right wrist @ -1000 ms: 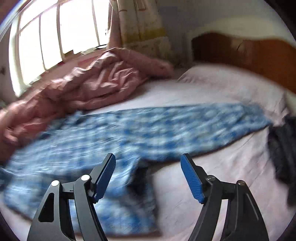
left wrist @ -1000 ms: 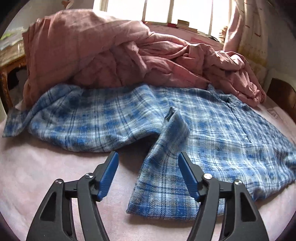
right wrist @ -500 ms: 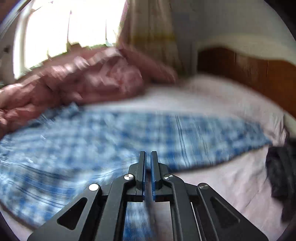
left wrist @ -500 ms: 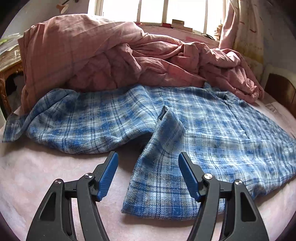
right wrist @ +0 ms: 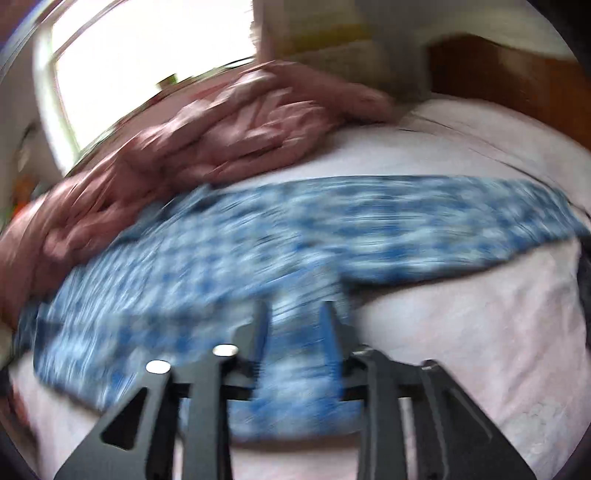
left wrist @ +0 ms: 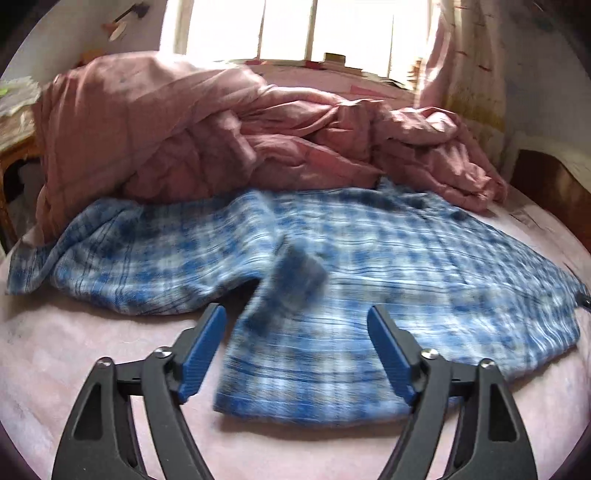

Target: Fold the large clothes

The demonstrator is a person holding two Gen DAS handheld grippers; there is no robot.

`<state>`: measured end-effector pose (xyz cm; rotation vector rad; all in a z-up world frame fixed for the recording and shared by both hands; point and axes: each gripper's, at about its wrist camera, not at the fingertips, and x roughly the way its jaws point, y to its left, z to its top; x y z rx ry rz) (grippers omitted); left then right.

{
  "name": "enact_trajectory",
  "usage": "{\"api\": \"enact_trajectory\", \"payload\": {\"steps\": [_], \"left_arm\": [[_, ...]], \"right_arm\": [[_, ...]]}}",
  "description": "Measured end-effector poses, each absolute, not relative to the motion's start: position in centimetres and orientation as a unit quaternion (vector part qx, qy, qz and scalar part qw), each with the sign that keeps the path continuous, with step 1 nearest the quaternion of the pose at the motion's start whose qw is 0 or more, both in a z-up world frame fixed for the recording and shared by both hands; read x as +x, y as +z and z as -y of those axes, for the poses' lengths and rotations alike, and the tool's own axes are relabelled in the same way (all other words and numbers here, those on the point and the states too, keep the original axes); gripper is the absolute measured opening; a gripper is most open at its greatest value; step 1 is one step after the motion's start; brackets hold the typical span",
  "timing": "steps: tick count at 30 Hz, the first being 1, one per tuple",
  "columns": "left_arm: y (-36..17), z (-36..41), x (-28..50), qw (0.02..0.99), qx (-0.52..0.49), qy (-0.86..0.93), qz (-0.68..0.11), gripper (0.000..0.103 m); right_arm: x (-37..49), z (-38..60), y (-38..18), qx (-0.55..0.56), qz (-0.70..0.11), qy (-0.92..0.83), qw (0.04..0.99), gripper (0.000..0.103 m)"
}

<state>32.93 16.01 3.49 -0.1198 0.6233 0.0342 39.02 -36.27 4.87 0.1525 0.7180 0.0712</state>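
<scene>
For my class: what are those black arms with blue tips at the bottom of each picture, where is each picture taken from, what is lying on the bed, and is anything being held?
There is no robot here. A person holds a two-finger gripper in each hand, and a small wide-angle camera on each one looks forward along its fingers. That is why the edges bend.

One picture comes from the left gripper, the other from the right gripper. The blue tips are grip pads.

On the pale pink bed sheet a blue plaid shirt lies spread out, one sleeve folded toward the camera. Behind it is a crumpled pink quilt, below a bright window.

The left gripper stands open and has just widened further, hanging over the near edge of the shirt without pinching it. The right gripper has just been opening too; its picture is blurred, with shirt showing in the gap between its fingers, but nothing looks clamped.
</scene>
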Motion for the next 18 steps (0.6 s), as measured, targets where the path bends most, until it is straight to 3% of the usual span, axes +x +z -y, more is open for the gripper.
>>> {"api": "enact_trajectory", "payload": {"steps": [1,2,4,6,12,18], "left_arm": [[3.8,-15.2,32.7,0.951,-0.045,0.009,-0.304,0.081],[4.1,-14.3,32.3,0.953,-0.029,-0.001,-0.302,0.082],[4.5,-12.3,31.7,0.954,-0.001,-0.019,-0.298,0.093],[4.3,-10.8,31.4,0.952,0.012,-0.042,-0.304,0.095],[2.2,-10.5,33.2,0.933,0.003,0.005,-0.359,0.095],[1.2,-17.4,34.2,0.925,-0.061,0.093,-0.363,0.093]], "right_arm": [[38.8,34.4,4.9,0.037,-0.353,0.039,0.934,0.062],[38.5,33.1,4.8,0.01,-0.352,0.039,0.935,0.063],[37.7,29.6,4.6,-0.049,-0.353,0.049,0.933,0.063],[37.0,26.9,4.2,-0.061,-0.366,0.076,0.925,0.063],[35.2,21.6,1.5,-0.06,-0.413,0.117,0.901,0.063],[34.3,22.6,3.1,-0.1,-0.337,0.006,0.936,0.065]]}}
